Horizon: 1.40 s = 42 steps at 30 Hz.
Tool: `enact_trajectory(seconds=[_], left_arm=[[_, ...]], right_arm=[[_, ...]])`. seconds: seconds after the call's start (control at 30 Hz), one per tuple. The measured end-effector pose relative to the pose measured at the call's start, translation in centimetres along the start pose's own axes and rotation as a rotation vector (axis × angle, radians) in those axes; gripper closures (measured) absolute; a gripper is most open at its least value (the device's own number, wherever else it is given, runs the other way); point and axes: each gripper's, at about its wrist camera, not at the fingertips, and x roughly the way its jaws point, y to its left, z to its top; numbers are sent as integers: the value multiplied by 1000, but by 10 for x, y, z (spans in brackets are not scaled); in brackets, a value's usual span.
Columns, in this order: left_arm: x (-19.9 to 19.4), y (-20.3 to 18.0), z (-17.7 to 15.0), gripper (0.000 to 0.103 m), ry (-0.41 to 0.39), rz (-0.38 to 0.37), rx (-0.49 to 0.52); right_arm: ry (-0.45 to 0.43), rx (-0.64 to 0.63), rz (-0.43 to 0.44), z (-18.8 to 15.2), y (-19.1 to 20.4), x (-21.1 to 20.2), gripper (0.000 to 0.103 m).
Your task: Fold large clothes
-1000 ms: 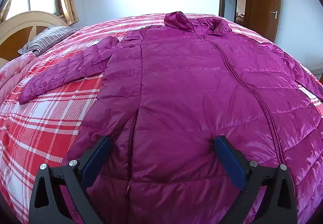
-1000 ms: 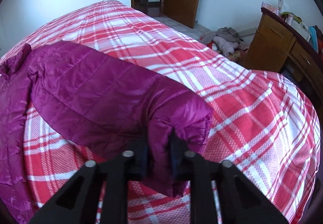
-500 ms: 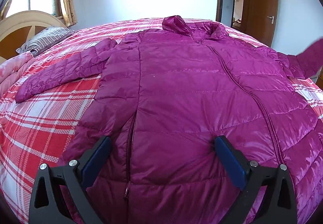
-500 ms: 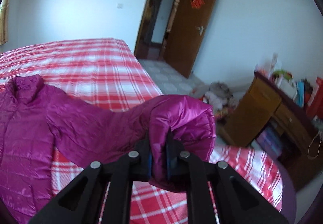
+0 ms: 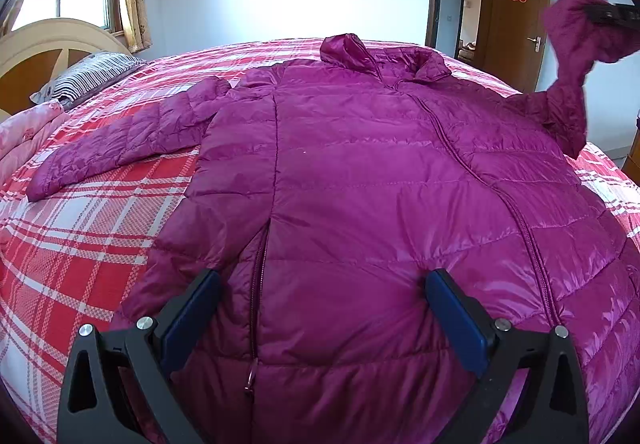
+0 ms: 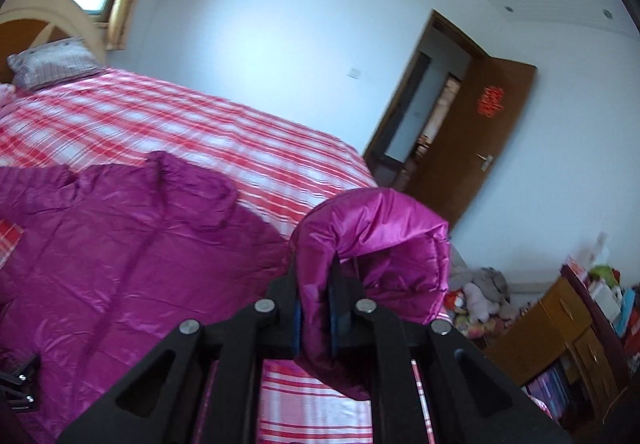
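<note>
A large magenta puffer jacket [image 5: 360,180] lies front up on a red plaid bed [image 5: 80,236], collar far, hem near. Its left sleeve [image 5: 120,140] lies spread on the bed. My left gripper [image 5: 320,308] is open and empty, low over the hem. My right gripper [image 6: 314,308] is shut on the cuff of the right sleeve [image 6: 372,244] and holds it lifted in the air; in the left wrist view that sleeve [image 5: 572,56] hangs raised at the upper right. The jacket body [image 6: 120,244] lies left of my right gripper.
A striped pillow [image 5: 88,76] and pink bedding [image 5: 24,136] lie by the headboard [image 5: 36,52] at left. An open wooden door [image 5: 520,16] stands beyond the bed. A wooden dresser [image 6: 560,332] and soft toys on the floor [image 6: 480,296] are to the right.
My right gripper has lifted the right sleeve cuff off the bed, high into the air, and swung leftward toward the jacket. My left gripper has stayed open over the hem.
</note>
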Motion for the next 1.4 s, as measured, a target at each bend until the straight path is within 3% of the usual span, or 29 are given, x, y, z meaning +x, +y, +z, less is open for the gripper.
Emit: enact_trajectory(seconds=[0.23,0.63,0.73,0.77,0.8,0.87,0.93,1.0,1.1,1.27,1.33,1.4], left_arm=[[-1,0,-1,1,-6,-5,-2],[-2,-1,-1,1,-10,-3,0],[-3,1,-1,1,-6,-22,-7],[-4,3,1,1,7,-43,-6],[-5,5,3,1,21,-54,-3],[-7,9,9,1,63,-70,15],[-15,15,16,1,62,-38,26],[-29,20,30,1,22,-3,39],[-47,22,57,1,-45,13,26],[-50,9,92,1,-98,28,24],[-41,-1,99,1,-88,2,37],[-32,-15,105,1,-95,4,74]], right_arm=[[14,-84,116,-4,74,15,92],[118,-188,306,-34,187,49,91],[145,-168,379,-39,197,57,78],[160,-157,430,-40,197,59,58],[172,-145,473,-41,195,58,48],[158,-103,536,-38,184,46,47],[131,-70,579,-33,170,31,43],[92,-24,626,-28,149,15,31],[17,66,689,-21,109,-2,25],[-6,246,666,-18,50,9,15],[-14,285,652,-21,35,12,15],[-36,275,546,-24,25,12,23]])
